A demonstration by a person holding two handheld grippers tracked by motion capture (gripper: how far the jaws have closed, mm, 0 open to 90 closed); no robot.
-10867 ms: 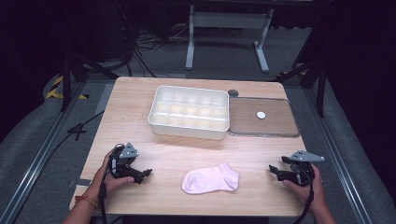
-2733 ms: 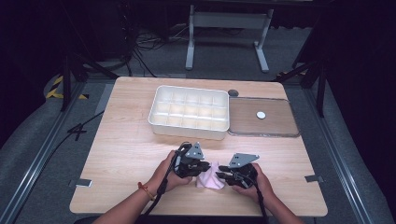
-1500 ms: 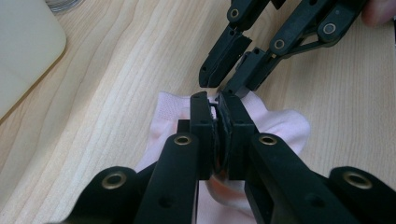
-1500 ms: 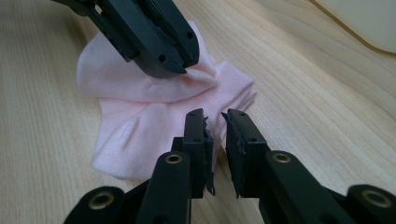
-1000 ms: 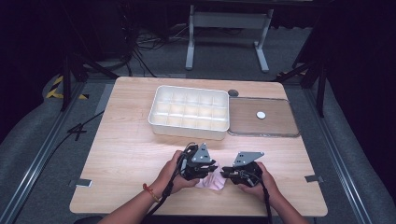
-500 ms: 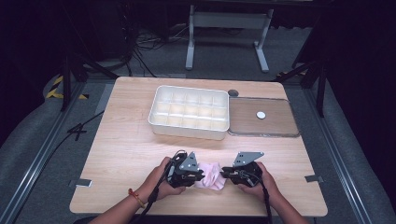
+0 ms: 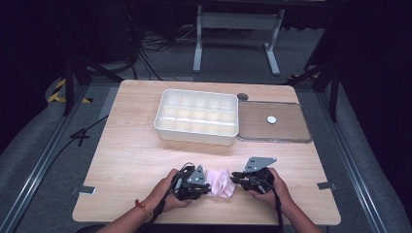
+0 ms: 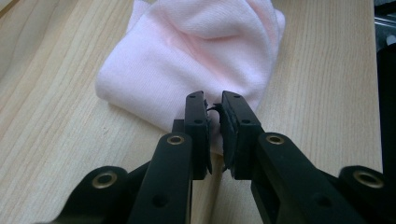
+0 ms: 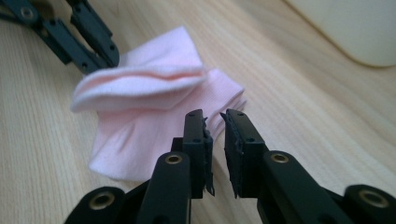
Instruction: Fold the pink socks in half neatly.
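Note:
A pink sock [image 7: 221, 182] lies folded on the wooden table near its front edge, between my two grippers. My left gripper [image 7: 206, 187] sits low at the sock's left side. In the left gripper view, my left gripper [image 8: 213, 105] has its jaws almost together, pinching the near edge of the sock [image 8: 201, 51]. My right gripper [image 7: 234, 178] is at the sock's right side. In the right gripper view, my right gripper [image 9: 215, 116] nips the layered corner of the sock [image 9: 154, 107], and the left gripper [image 9: 100, 51] touches the far edge.
A white compartment tray [image 7: 194, 137] stands at the table's middle back. To its right lies a flat brown lid [image 7: 286, 128] with a small white disc [image 7: 271, 119] on it. Bare wood stretches left of the hands.
My left gripper has come down and to the left, from above the sock to its left edge, and the sock now lies folded flat. The right gripper has stayed put.

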